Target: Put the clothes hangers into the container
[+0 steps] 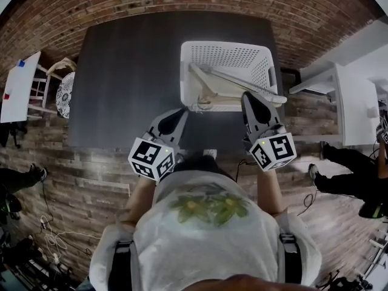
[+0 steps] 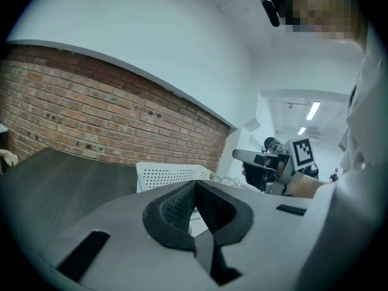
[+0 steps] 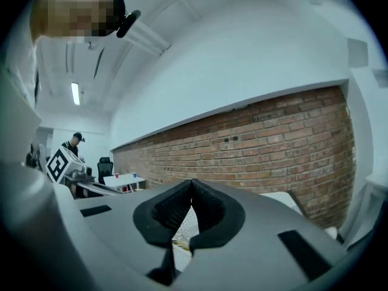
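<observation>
A white perforated container [image 1: 225, 56] stands on the dark table [image 1: 127, 77], right of centre. Wooden clothes hangers [image 1: 212, 86] lie inside it, and one thin bar reaches over its near right rim. My left gripper [image 1: 179, 115] hovers at the table's near edge, just short of the container's near left corner, shut and empty. My right gripper [image 1: 249, 97] is held over the container's near right corner, also shut with nothing in it. In the left gripper view the pads [image 2: 182, 206] meet, with the container [image 2: 170, 174] ahead. The right gripper's pads [image 3: 206, 208] are pressed together too.
A white chair with a patterned round cushion [image 1: 63, 93] and a white board [image 1: 18, 86] stand left of the table. A white desk [image 1: 348, 105] is at the right, and a person in dark clothes [image 1: 361, 180] sits beyond it. Cables [image 1: 54, 238] lie on the floor.
</observation>
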Demonstrator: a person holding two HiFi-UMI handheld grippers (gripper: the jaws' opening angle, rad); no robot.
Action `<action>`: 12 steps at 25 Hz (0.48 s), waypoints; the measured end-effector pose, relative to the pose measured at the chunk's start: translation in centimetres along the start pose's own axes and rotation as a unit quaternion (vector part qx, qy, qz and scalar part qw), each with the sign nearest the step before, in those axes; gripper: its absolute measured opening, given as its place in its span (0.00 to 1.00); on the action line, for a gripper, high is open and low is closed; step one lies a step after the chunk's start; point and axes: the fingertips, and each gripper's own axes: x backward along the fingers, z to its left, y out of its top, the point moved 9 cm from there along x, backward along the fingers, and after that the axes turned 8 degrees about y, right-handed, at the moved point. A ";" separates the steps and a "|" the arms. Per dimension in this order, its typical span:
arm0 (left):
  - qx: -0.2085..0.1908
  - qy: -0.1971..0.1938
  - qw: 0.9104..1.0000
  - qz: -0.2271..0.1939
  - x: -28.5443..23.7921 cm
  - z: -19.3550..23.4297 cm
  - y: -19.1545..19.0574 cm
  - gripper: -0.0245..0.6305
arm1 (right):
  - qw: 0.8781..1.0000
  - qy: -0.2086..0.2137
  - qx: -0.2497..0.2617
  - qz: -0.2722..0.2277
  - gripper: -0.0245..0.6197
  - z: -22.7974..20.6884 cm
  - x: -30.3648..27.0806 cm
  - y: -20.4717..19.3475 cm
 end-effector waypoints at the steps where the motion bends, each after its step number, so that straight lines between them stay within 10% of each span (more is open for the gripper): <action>1: -0.003 -0.009 1.000 0.000 -0.1 -0.3 0.1 0.08 | 1.000 0.003 -0.021 0.001 0.09 0.7 0.0 -0.6; 12: -0.032 -0.054 0.998 0.027 -0.6 -2.1 -0.6 0.08 | 0.994 0.020 -0.094 0.052 0.09 5.2 -0.3 -4.4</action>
